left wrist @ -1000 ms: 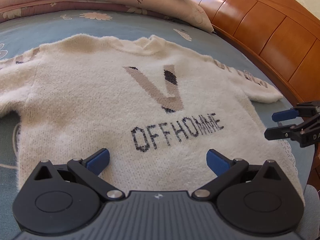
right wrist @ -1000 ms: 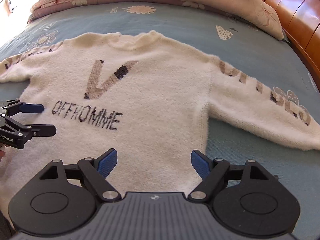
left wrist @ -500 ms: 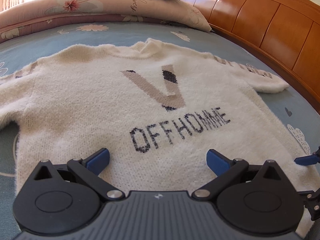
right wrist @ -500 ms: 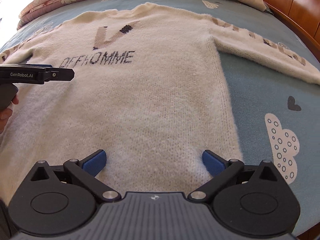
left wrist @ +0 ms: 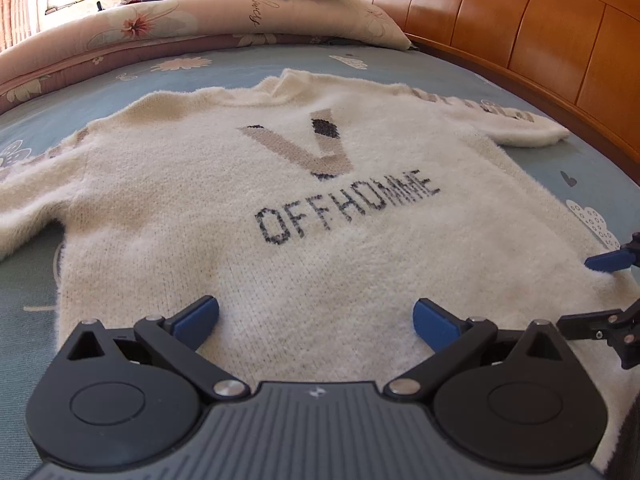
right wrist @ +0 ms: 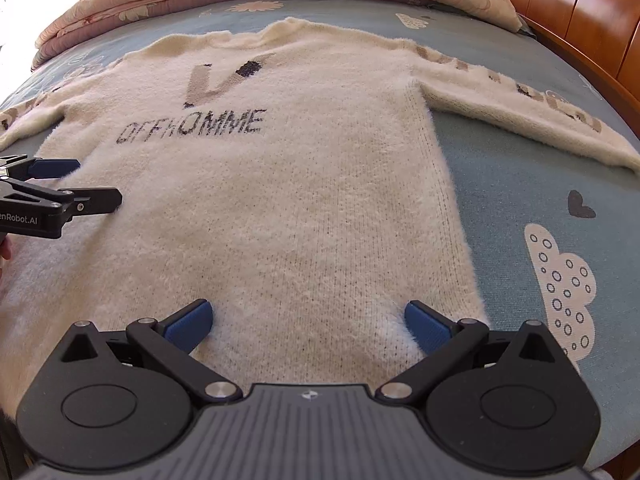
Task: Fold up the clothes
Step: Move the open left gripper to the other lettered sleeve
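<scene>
On the bed [left wrist: 280,64], with its blue patterned sheet, a fluffy cream sweater [right wrist: 280,184] is laid out flat, face up, both sleeves spread wide and the collar toward the pillows [left wrist: 248,12]. No fold made yet as far as I can judge. A wooden headboard [left wrist: 520,24] runs along the right side.

The left gripper [left wrist: 316,318] and the right gripper [right wrist: 308,322] both sit low over the hem end of the sweater, jaws spread fully wide on each, nothing pinched, just fuzzy knit showing between the blue pads [right wrist: 188,322].

Stuff that could go sideways imo: this knit is thick and fuzzy, so the pads might only catch the top layer or just the fluff, and then the front would lift off the back and bunch up. Also if the two sides don't grab at matching spots, the hem would come up crooked and the fold skews. The right sleeve [right wrist: 520,100] lies near the bed edge, so a drag could pull it off.
</scene>
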`<action>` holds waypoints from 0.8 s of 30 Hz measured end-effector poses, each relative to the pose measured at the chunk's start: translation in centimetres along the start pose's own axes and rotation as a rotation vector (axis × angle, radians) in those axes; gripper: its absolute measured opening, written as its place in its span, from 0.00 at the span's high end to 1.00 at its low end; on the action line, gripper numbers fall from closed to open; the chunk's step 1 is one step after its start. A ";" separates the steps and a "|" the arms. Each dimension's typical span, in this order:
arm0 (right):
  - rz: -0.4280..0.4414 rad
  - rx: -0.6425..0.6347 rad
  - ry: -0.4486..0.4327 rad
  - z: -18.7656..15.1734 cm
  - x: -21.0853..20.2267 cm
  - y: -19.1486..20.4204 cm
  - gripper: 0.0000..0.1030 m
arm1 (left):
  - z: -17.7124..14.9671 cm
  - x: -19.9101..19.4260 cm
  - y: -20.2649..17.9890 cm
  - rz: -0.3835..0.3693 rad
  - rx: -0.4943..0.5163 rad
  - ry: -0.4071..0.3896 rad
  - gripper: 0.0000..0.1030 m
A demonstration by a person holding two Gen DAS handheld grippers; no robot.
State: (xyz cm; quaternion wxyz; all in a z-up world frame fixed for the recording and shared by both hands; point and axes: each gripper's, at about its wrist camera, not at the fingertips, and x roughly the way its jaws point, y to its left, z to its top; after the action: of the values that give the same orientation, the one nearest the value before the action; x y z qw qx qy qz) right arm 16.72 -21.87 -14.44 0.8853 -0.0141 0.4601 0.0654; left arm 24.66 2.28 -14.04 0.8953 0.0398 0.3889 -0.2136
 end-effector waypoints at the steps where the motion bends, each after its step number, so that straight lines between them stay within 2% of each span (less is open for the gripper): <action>1: 0.007 -0.003 -0.006 0.0 -0.2 0.0 0.00 | 0.4 -0.7 0.9 -0.019 -0.022 0.013 0.01; 3: 0.033 0.003 -0.025 0.3 -0.9 0.0 0.00 | 1.7 -2.5 3.5 -0.023 -0.084 -0.015 0.01; 6: 0.077 0.021 -0.079 1.4 -1.6 0.3 0.00 | 4.5 -4.8 8.9 0.060 -0.172 -0.111 0.01; 8: 0.106 0.033 -0.114 2.1 -2.1 0.6 0.00 | 5.9 -5.6 12.7 0.117 -0.223 -0.147 0.01; 12: 0.146 0.022 -0.166 4.3 -2.4 1.5 0.00 | 6.8 -6.0 24.5 0.239 -0.424 -0.149 0.01; 15: 0.173 0.015 -0.184 5.6 -2.0 2.1 0.00 | 5.7 -6.5 32.5 0.313 -0.577 -0.150 0.01; 19: 0.203 0.034 -0.177 7.1 -0.3 3.2 0.00 | 2.9 -7.3 40.1 0.323 -0.734 -0.208 0.01; 22: 0.229 0.047 -0.154 7.9 1.5 4.3 0.00 | 1.0 -6.4 43.7 0.323 -0.827 -0.224 0.01; 24: 0.244 0.051 -0.132 8.3 2.7 5.1 0.00 | 0.3 -5.8 45.7 0.334 -0.853 -0.234 0.01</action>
State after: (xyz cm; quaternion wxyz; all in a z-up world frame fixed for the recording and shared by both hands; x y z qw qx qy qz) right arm 24.36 -15.81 -11.69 0.8993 0.0687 0.4005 0.1616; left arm 40.22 45.60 -14.03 0.8917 -0.2939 0.3266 0.1091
